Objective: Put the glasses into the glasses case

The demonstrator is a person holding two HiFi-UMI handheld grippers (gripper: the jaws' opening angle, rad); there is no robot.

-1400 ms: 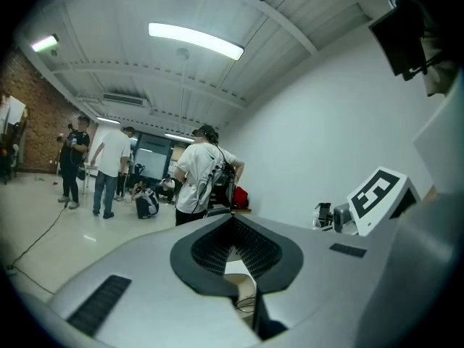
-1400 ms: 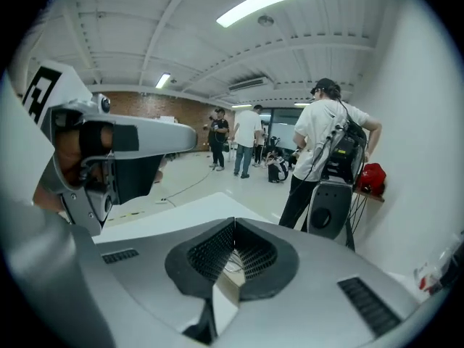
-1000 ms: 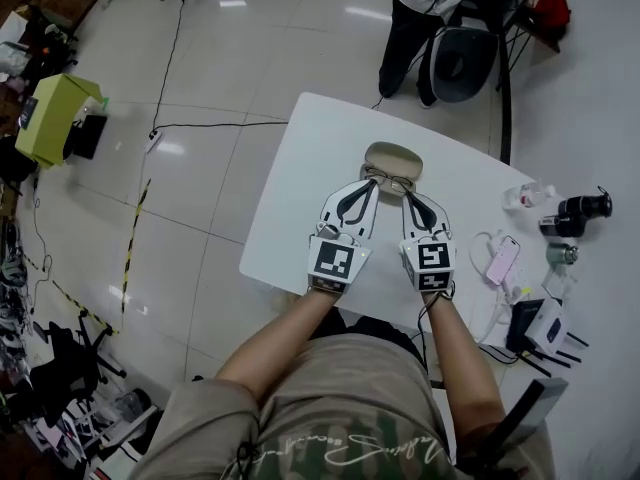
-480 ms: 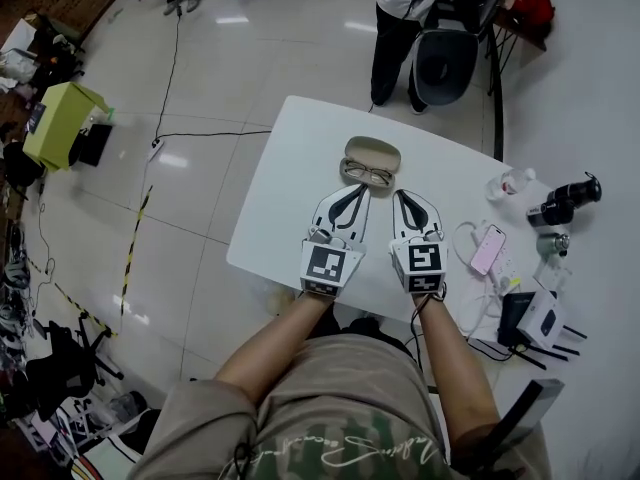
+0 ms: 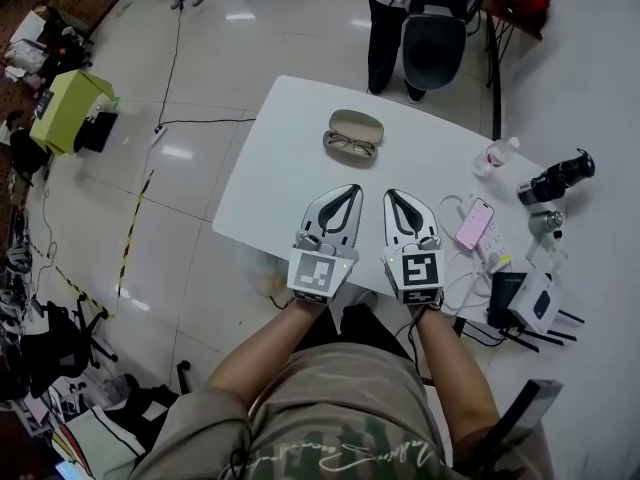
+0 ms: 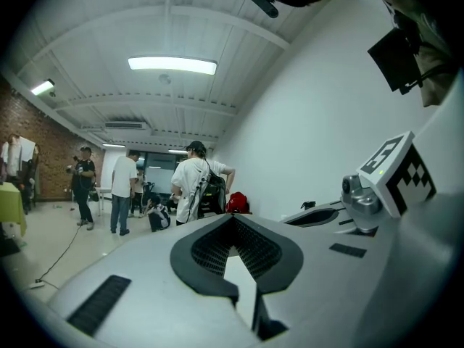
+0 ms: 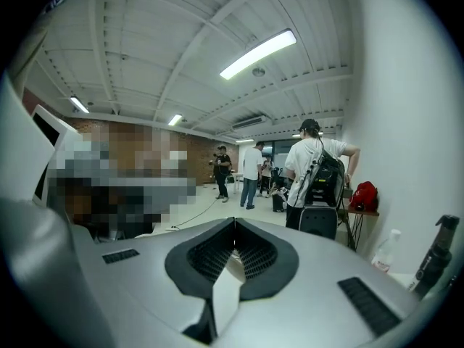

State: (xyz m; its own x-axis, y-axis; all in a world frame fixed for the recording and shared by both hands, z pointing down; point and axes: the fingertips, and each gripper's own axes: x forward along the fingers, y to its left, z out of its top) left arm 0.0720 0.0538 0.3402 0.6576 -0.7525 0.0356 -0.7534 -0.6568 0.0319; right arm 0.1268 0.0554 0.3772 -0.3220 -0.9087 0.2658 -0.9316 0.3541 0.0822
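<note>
A beige oval glasses case (image 5: pixel 356 124) lies at the far middle of the white table (image 5: pixel 270 173). The dark-framed glasses (image 5: pixel 350 145) rest unfolded against its near edge; I cannot tell whether they sit inside it. Both grippers hover side by side nearer the person, a short gap away from the glasses. My left gripper (image 5: pixel 351 190) is shut with nothing in it, and its jaws meet at the tip in the left gripper view (image 6: pixel 233 220). My right gripper (image 5: pixel 391 195) is likewise shut and empty, as its own view shows (image 7: pixel 234 224). Neither gripper view shows the glasses.
A pink phone (image 5: pixel 474 224), a water bottle (image 5: pixel 495 155), a black camera (image 5: pixel 556 178) and chargers with cables (image 5: pixel 520 300) crowd the table's right side. A chair (image 5: pixel 434 48) and a standing person (image 5: pixel 388 13) are beyond the far edge.
Both grippers have drawn back toward the person, away from the glasses they were touching. The glasses and case stay where they were on the table.
</note>
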